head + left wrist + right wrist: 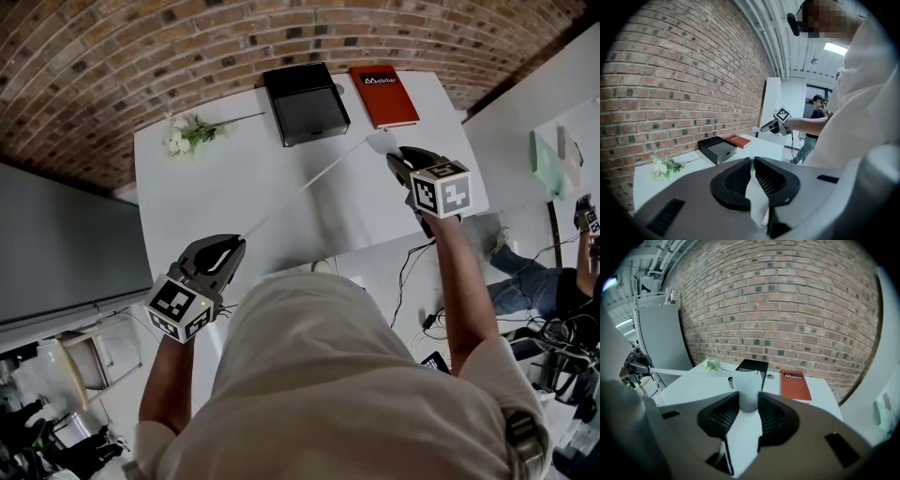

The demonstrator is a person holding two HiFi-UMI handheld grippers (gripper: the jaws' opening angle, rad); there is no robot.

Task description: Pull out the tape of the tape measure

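Observation:
A white tape measure case (382,142) sits between the jaws of my right gripper (392,155), held above the white table (216,187) near its right side. In the right gripper view the case (746,383) fills the gap of the right gripper (747,395). A long white tape (305,186) runs from the case diagonally down-left to my left gripper (240,243), which hangs off the table's near edge. The left gripper (753,162) is nearly closed, pinching the tape's end. The tape (689,371) runs taut in the air to the left.
A black open box (305,101) and a red notebook (384,94) lie at the table's far edge by the brick wall. A small bunch of white flowers (187,134) lies at the far left. Another person (562,281) sits at the right, with cables on the floor.

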